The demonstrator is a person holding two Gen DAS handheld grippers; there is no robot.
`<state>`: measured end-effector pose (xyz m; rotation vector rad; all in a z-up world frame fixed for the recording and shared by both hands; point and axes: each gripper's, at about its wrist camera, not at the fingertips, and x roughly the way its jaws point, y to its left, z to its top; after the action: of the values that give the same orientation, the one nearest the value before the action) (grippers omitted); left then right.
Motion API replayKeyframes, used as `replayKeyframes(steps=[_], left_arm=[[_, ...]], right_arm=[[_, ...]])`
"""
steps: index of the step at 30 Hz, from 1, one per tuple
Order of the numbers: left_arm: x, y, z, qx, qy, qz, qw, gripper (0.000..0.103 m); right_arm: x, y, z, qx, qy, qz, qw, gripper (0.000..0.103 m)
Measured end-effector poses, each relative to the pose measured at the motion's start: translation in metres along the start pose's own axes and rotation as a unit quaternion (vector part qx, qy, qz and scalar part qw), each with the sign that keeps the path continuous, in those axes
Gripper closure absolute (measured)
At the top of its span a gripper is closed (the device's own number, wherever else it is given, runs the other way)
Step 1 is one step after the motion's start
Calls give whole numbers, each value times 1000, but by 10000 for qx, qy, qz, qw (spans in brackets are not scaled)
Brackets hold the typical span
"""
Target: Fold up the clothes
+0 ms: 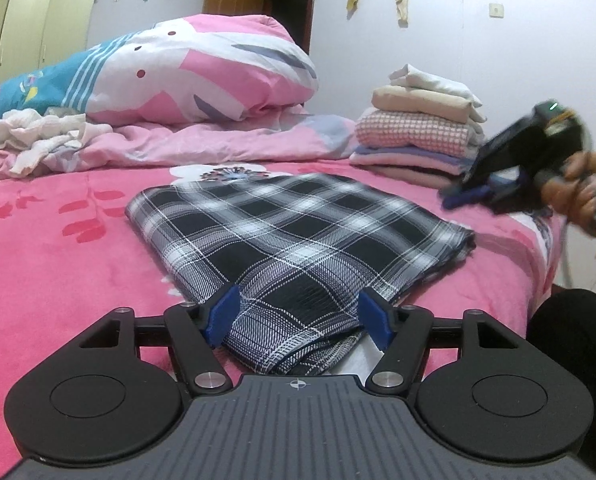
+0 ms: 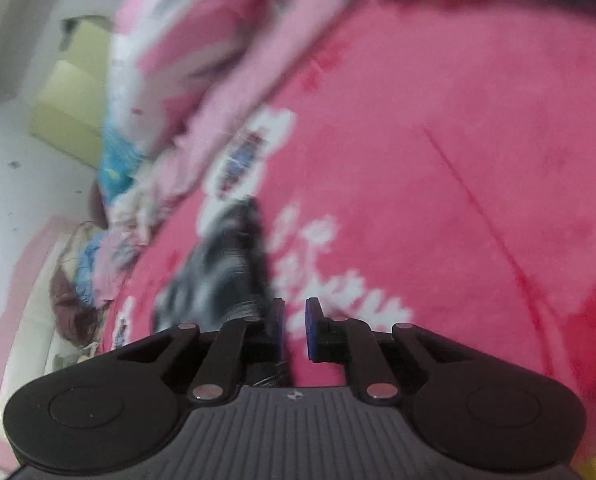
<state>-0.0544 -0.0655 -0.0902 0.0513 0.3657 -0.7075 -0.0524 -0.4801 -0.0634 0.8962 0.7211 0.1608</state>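
Two hand-held grippers: the left hand-held gripper (image 1: 298,316) stands released astride the folded plaid cloth (image 1: 298,232) (near corner between its fingers), the right hand-held gripper (image 2: 294,328) nearly clenched, empty

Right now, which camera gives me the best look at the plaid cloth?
The left wrist view. There the plaid cloth lies folded flat on the pink bedspread, sharp and nearly whole, its near corner between the open fingers of the left gripper. The right wrist view shows only a motion-blurred dark strip of it.
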Motion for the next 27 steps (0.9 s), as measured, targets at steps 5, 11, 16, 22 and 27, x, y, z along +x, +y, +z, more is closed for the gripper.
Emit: replayKeyframes(steps=[5, 11, 16, 22, 27], left_arm=[[-1, -1, 0, 22, 15, 37, 10000, 37], [-2, -2, 0, 82, 44, 63, 9999, 37], [-2, -2, 1, 65, 69, 79, 9999, 37], [-1, -5, 3, 86, 118, 148, 9998, 36], [-1, -5, 5, 82, 181, 155, 9997, 36]], right_arm=[[17, 13, -22, 18, 436, 208, 9988, 88], [-4, -25, -41, 795, 137, -63, 9967, 89], [-39, 8, -47, 340, -293, -141, 9989, 87], [-12, 51, -49, -268, -51, 240, 9993, 86], [17, 32, -61, 104, 338, -19, 9994, 87]])
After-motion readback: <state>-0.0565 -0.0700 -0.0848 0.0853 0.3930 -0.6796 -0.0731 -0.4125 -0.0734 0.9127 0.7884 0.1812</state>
